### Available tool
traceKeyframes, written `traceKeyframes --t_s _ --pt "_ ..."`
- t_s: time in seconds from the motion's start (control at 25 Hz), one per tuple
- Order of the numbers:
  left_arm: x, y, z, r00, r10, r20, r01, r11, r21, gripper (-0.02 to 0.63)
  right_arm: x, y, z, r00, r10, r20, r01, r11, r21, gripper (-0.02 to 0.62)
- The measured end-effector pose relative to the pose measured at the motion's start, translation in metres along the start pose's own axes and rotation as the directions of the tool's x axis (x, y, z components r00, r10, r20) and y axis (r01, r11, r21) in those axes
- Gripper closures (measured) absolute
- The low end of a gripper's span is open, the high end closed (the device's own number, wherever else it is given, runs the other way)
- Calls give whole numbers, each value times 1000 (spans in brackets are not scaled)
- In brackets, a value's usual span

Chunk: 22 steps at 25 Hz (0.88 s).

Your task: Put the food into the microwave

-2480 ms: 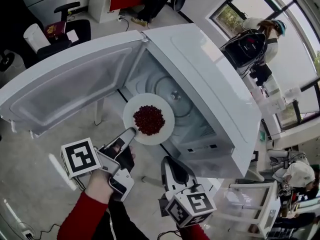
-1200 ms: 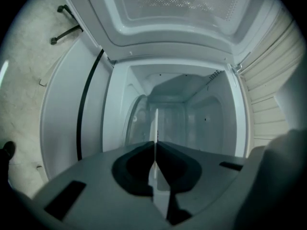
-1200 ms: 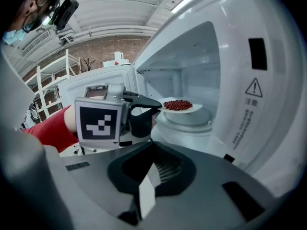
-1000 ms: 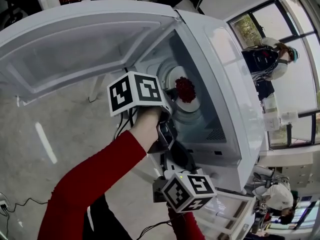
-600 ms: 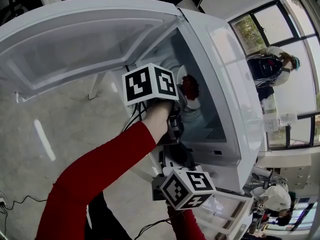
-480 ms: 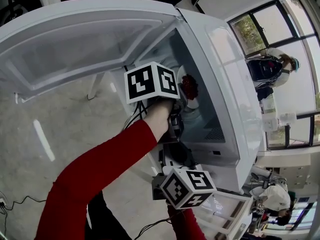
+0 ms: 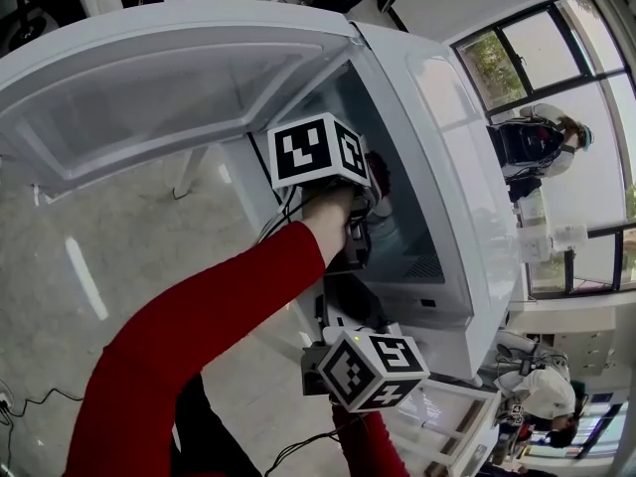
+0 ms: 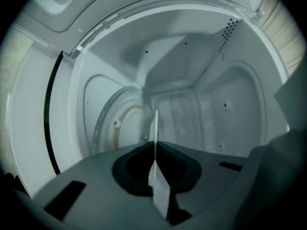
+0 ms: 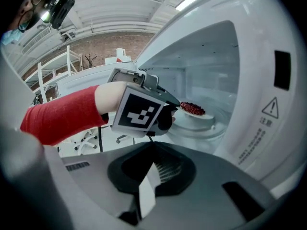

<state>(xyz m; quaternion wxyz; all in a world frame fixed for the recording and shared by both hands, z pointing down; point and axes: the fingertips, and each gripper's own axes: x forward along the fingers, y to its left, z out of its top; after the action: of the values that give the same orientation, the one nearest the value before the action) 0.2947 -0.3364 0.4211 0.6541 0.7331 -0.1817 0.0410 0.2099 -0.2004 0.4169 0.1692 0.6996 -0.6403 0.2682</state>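
A white plate (image 9: pixel 196 114) piled with red food (image 9: pixel 193 109) is inside the open microwave (image 7: pixel 452 157), just above the glass turntable (image 9: pixel 204 130). My left gripper (image 8: pixel 154 145) is shut on the plate's rim, which shows edge-on as a thin white line (image 8: pixel 155 128) between the jaws. In the head view the left gripper's marker cube (image 7: pixel 318 150) and a red-sleeved arm (image 7: pixel 199 326) hide most of the plate; a bit of red food (image 7: pixel 379 175) peeks out. My right gripper (image 9: pixel 152 145) stays outside, below the opening, shut and holding nothing.
The microwave door (image 7: pixel 149 87) hangs wide open to the left. Cavity walls close in around the left gripper. People stand by the window (image 7: pixel 532 132) at the right. A white rack (image 7: pixel 467 415) is at the lower right and a cable (image 7: pixel 40 405) lies on the floor.
The left gripper has carried the plate from in front of the opening deeper into the microwave cavity. The right gripper has stayed put.
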Motion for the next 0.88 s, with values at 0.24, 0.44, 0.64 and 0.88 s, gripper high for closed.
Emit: traceKeyframes --t_s 0.24,0.44,0.64,0.88 --pt "4 4 4 999 35 -9 -35 999 12 584 1 1 2 1000 -1 -5 1 1000 -9 581" --pt "6 6 6 997 70 -23 -69 997 21 584 -1 -2 1 1000 -6 -8 5 1000 -12 581" --pt "7 6 5 994 103 -41 -99 991 89 583 -1 -2 -3 1000 -4 -14 3 1000 -12 581" --pt "2 2 10 986 162 -34 -150 961 234 581 -2 -2 0 1000 -4 -15 3 1000 -25 581"
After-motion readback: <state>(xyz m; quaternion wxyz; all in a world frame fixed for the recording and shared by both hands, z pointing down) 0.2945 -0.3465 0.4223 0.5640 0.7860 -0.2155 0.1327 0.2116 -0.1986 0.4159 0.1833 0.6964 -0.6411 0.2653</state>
